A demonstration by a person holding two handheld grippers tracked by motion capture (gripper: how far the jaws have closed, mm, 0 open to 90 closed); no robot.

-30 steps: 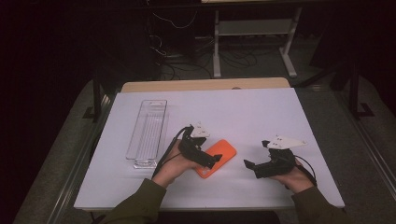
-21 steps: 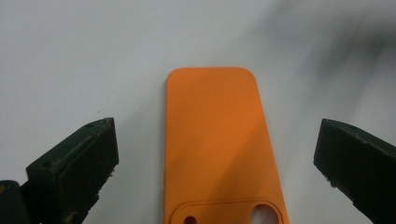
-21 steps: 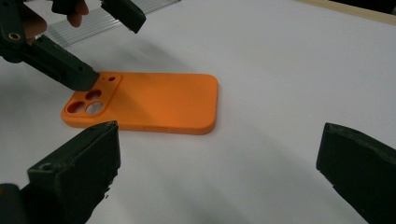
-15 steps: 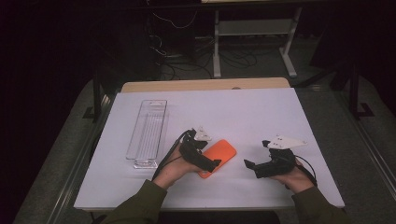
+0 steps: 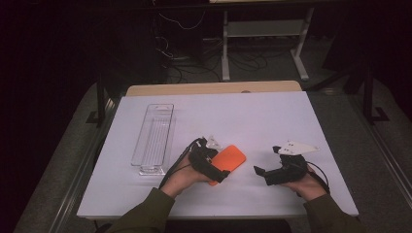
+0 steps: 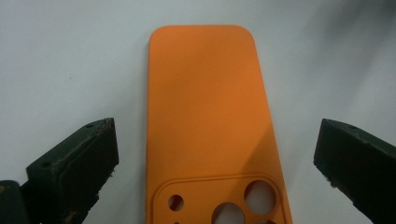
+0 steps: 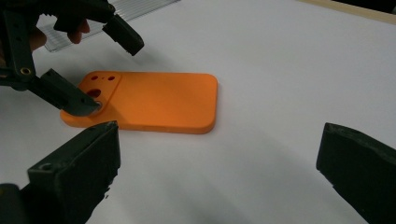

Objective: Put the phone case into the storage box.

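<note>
An orange phone case (image 5: 229, 158) lies flat on the white table (image 5: 272, 116), back side up, with its camera holes toward the person. My left gripper (image 5: 218, 167) is open, one jaw on each side of the case's (image 6: 208, 116) camera-hole end. Seen along the left gripper (image 6: 217, 128), both jaws stand apart from the case's edges. My right gripper (image 5: 265, 165) is open to the right of the case and points toward it with nothing between its jaws. From the right gripper (image 7: 219, 133), the case (image 7: 159, 100) lies ahead with the left gripper (image 7: 109, 74) astride its far end.
A long clear plastic tray (image 5: 154, 137) lies to the left of the left hand, running away from the person. A wooden board (image 5: 214, 88) borders the table's far edge. Bare white surface spreads behind and to the right of the case.
The left gripper has shifted slightly toward the person over the case's near end. The right gripper and the case have stayed where they were.
</note>
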